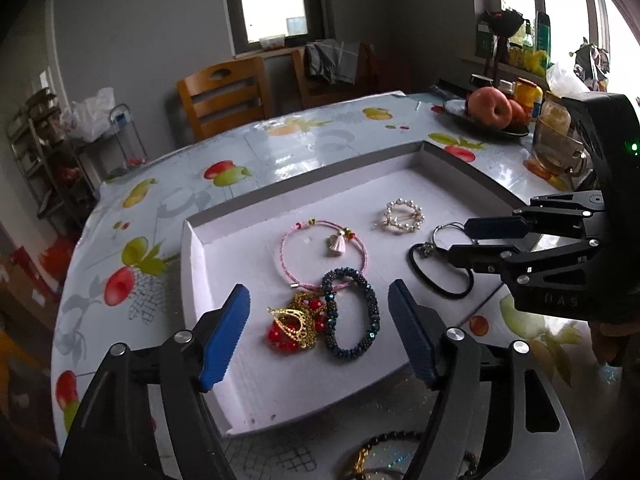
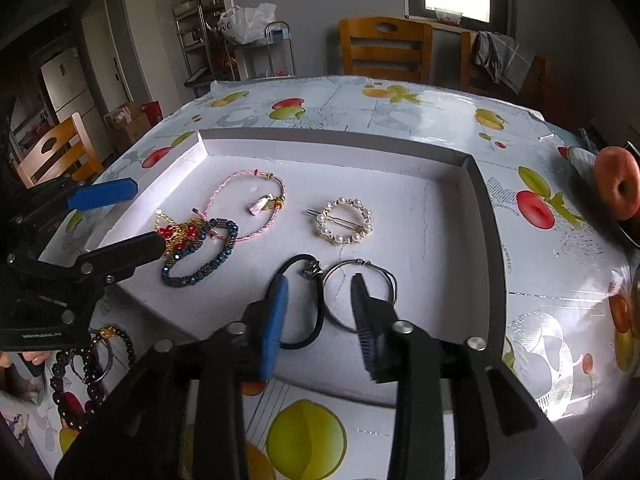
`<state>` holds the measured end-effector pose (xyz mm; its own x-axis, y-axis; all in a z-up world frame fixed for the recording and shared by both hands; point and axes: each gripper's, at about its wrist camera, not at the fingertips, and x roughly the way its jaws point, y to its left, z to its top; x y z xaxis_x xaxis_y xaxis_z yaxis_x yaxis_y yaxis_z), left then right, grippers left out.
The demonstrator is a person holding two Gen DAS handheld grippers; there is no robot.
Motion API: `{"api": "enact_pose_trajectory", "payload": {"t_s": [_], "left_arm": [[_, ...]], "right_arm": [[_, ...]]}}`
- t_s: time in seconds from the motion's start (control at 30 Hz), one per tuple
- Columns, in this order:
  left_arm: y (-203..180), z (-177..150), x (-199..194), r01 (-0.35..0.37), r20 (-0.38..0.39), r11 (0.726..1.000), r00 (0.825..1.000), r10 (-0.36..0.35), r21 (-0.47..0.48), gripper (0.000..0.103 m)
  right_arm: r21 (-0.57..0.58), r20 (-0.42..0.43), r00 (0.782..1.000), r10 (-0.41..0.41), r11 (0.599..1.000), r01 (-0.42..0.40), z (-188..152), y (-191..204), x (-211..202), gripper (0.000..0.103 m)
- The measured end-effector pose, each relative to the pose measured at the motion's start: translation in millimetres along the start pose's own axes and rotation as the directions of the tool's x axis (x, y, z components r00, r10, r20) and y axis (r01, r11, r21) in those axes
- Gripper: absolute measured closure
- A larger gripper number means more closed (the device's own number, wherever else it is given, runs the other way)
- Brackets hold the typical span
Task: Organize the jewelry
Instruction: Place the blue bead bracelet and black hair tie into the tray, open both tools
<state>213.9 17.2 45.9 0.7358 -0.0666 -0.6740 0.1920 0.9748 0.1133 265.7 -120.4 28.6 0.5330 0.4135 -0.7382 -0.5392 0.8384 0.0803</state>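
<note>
A white tray (image 1: 192, 248) (image 2: 332, 140) lies on the fruit-print table. In it are a pink cord bracelet (image 1: 282, 252) (image 2: 283, 190), a pearl ring clip (image 1: 416, 222) (image 2: 366, 224), a blue beaded bracelet (image 1: 374, 304) (image 2: 188, 276), and a gold and red piece (image 1: 296, 324) (image 2: 176, 232). My left gripper (image 1: 318, 296) (image 2: 149, 214) hovers open over those last two, holding nothing. My right gripper (image 2: 320, 284) (image 1: 459, 239) stands open above a black hair tie (image 2: 318, 330) (image 1: 418, 274) and a silver ring (image 2: 332, 314) (image 1: 440, 230), which both rest on the tray floor.
Dark bead bracelets (image 2: 92, 384) (image 1: 384, 436) lie on the table in front of the tray. A plate of apples (image 1: 492, 112) and a glass mug (image 1: 556, 144) stand at the far right. Wooden chairs (image 1: 224, 92) line the far side.
</note>
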Motion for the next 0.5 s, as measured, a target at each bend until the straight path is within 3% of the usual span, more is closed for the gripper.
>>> {"api": "enact_pose_trajectory", "payload": {"t_s": [0.07,0.5], "left_arm": [[0.4,-1.5,-5.4,0.002,0.006,1.0,1.0,-0.002,0.001,0.024],[4.9,-30.7,-50.1,0.011,0.044,1.0,0.999,-0.01,-0.029,0.02]], "right_arm": [[0.002,0.012,1.0,-0.001,1.0,0.001,-0.3,0.4,-4.2,0.057],[-0.021,0.081,0.997,0.003,1.0,-0.001,-21.2,14.0,-46.3,0.05]]}}
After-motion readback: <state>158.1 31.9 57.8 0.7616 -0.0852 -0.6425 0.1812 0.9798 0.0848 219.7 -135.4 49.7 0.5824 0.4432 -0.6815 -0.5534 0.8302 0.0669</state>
